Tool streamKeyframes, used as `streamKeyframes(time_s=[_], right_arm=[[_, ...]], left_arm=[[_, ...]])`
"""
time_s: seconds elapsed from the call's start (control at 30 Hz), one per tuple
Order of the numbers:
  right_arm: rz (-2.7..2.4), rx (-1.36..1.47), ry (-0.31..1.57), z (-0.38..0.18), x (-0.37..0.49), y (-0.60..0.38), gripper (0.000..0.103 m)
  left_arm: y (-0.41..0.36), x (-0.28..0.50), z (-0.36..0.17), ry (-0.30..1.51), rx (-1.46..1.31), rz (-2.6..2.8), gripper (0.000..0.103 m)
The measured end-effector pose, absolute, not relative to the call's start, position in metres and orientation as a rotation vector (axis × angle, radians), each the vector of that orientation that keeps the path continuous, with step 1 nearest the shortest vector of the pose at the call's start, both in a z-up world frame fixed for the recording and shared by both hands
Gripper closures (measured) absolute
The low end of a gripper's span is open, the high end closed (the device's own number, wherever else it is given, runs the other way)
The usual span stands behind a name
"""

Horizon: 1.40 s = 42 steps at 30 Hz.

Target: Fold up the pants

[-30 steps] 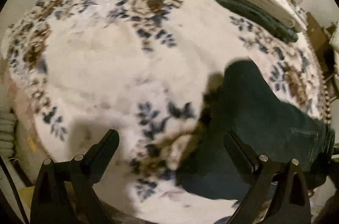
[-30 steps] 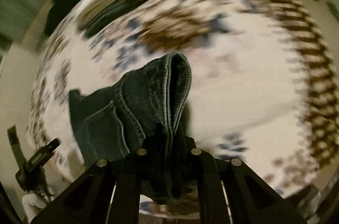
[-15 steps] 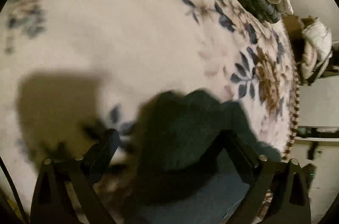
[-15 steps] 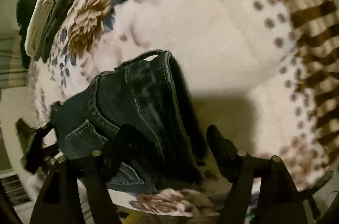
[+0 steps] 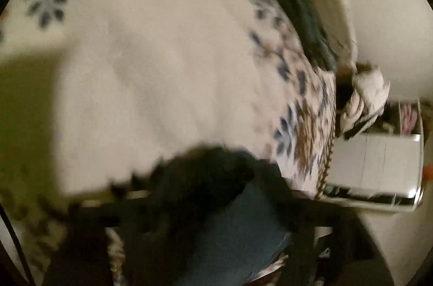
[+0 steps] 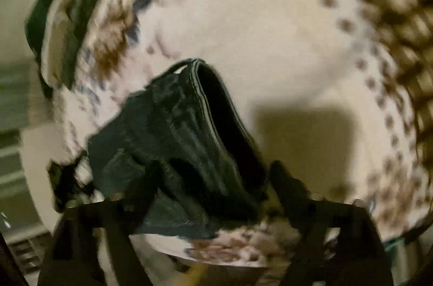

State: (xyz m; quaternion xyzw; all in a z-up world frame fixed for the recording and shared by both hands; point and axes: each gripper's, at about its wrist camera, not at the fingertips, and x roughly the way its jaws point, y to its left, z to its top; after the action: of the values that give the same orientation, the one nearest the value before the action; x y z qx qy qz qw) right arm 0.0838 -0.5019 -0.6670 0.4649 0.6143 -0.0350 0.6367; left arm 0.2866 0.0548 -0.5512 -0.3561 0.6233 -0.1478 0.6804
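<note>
Dark blue jeans [image 6: 189,140] lie bunched on a floral bed blanket [image 6: 270,42], waistband edge raised toward the camera. My right gripper [image 6: 213,177] is open, its two black fingers spread on either side of the waistband. In the left wrist view the jeans [image 5: 216,204] fill the lower middle as a dark, blurred mass. My left gripper [image 5: 216,207] is smeared by motion blur over the fabric; its jaws cannot be made out.
A stack of folded clothes [image 5: 303,15], dark green and cream, lies at the far side of the bed. A white box [image 5: 376,164] and a crumpled cloth [image 5: 365,99] sit beyond the blanket's right edge. The bed's near edge [image 6: 216,259] is just below my right gripper.
My right gripper opened and let go of the jeans waistband, which now rests on the bed. My left gripper swung right and closer over the jeans.
</note>
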Motion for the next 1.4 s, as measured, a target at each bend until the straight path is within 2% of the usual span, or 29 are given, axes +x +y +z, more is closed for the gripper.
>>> streamKeyframes(time_s=[0.03,0.17,0.3,0.33,0.37,0.43,0.53,0.63,0.77,0.8,0.83,0.9,0.93,0.97,1.0,1.07,1.13,1.27,1.4], right_arm=[[-0.083,1.106,1.389,-0.667,0.074,-0.502,0.018],[-0.078,1.305,1.360,-0.689,0.031,-0.483,0.018],[0.026,1.413,1.297,-0.736,0.038,-0.439,0.017],[0.025,1.416,1.281,-0.741,0.044,-0.432,0.006],[0.037,1.428,1.217,-0.742,0.052,-0.427,0.000],[0.067,1.482,1.119,-0.736,0.062,-0.421,0.002],[0.124,1.480,1.014,-0.715,0.077,-0.416,0.002],[0.067,1.387,1.156,-0.735,0.083,-0.404,0.006],[0.075,1.465,1.083,-0.740,0.089,-0.396,0.005],[0.092,1.493,1.076,-0.740,0.096,-0.388,0.005],[0.096,1.485,1.081,-0.738,0.103,-0.380,0.005],[0.080,1.413,1.091,-0.734,0.112,-0.370,0.007],[0.057,1.372,1.105,-0.733,0.115,-0.365,0.019],[0.038,1.362,1.114,-0.734,0.114,-0.364,0.028],[0.017,1.361,1.109,-0.732,0.112,-0.362,0.032],[-0.010,1.340,1.101,-0.722,0.112,-0.357,0.047],[-0.034,1.329,1.093,-0.710,0.111,-0.354,0.054],[-0.052,1.297,1.064,-0.670,0.106,-0.353,0.059],[-0.052,1.283,1.026,-0.631,0.107,-0.345,0.060]], left_arm=[[0.052,0.280,-0.547,1.398,-0.781,-0.345,0.014],[0.036,0.239,-0.552,1.445,-0.686,-0.392,0.014],[0.023,0.213,-0.585,1.474,-0.776,-0.446,0.014],[0.024,0.213,-0.588,1.466,-0.784,-0.452,0.012],[0.020,0.212,-0.591,1.448,-0.788,-0.466,0.005],[0.016,0.213,-0.592,1.427,-0.786,-0.479,0.001],[0.010,0.217,-0.592,1.427,-0.771,-0.482,0.000],[0.012,0.219,-0.592,1.423,-0.766,-0.498,0.000],[0.014,0.218,-0.590,1.408,-0.747,-0.495,0.001],[0.013,0.216,-0.586,1.393,-0.737,-0.506,0.004],[0.009,0.217,-0.583,1.385,-0.710,-0.500,0.012],[0.011,0.217,-0.576,1.360,-0.692,-0.493,0.036],[0.017,0.216,-0.576,1.357,-0.702,-0.482,0.051],[0.019,0.216,-0.576,1.362,-0.718,-0.483,0.058],[0.021,0.216,-0.576,1.359,-0.729,-0.490,0.060],[0.018,0.213,-0.567,1.356,-0.698,-0.497,0.065],[0.015,0.212,-0.554,1.344,-0.687,-0.507,0.068],[0.021,0.204,-0.518,1.308,-0.693,-0.548,0.071],[0.030,0.205,-0.481,1.277,-0.703,-0.601,0.071]])
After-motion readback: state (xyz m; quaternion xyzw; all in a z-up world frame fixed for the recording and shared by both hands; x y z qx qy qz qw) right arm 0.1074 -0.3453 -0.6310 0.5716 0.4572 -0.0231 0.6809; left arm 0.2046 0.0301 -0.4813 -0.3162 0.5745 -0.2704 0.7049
